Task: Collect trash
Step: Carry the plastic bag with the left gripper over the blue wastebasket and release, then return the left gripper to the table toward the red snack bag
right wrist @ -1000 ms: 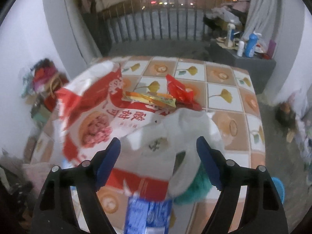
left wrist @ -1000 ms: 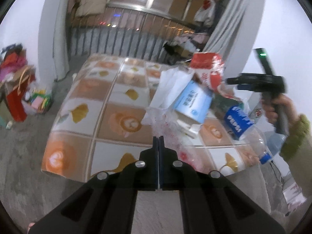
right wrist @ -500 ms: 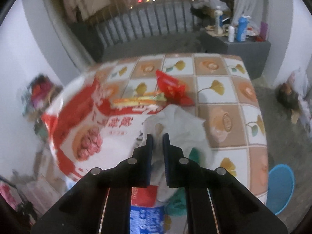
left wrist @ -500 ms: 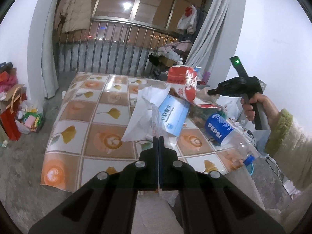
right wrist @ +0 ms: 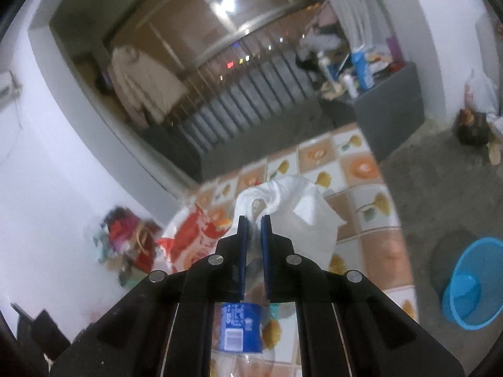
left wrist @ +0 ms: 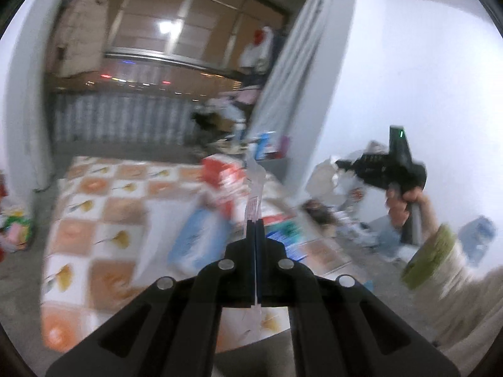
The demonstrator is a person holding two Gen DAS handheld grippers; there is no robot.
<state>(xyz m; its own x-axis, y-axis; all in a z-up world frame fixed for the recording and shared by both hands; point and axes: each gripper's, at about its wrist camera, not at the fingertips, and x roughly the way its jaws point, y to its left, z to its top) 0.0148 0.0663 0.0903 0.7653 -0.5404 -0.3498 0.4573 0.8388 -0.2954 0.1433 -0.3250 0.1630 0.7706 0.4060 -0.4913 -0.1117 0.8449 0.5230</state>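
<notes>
My left gripper [left wrist: 255, 224] is shut on the thin clear edge of a plastic bag [left wrist: 255, 188] that stretches upward from its tips. My right gripper [right wrist: 254, 220] is shut on the white handle of the same bag [right wrist: 301, 216], lifted above the tiled tablecloth table [right wrist: 367, 169]. Inside or beneath the bag are a red and white snack wrapper [right wrist: 195, 238], a blue-labelled Pepsi bottle [right wrist: 240, 330] and a blue and white packet [left wrist: 195, 245]. The right gripper also shows in the left wrist view [left wrist: 342, 165], held by a hand at the right.
A blue plastic waste basket [right wrist: 471, 286] stands on the floor right of the table. A grey side table [right wrist: 386, 103] with bottles stands behind. Clutter lies by the left wall [right wrist: 125, 235]. A railing [left wrist: 125, 116] runs along the back.
Both grippers have risen and tilted up, lifting the bag off the table. The right gripper, open a second ago, closed on the bag's white handle. The views are blurred by motion.
</notes>
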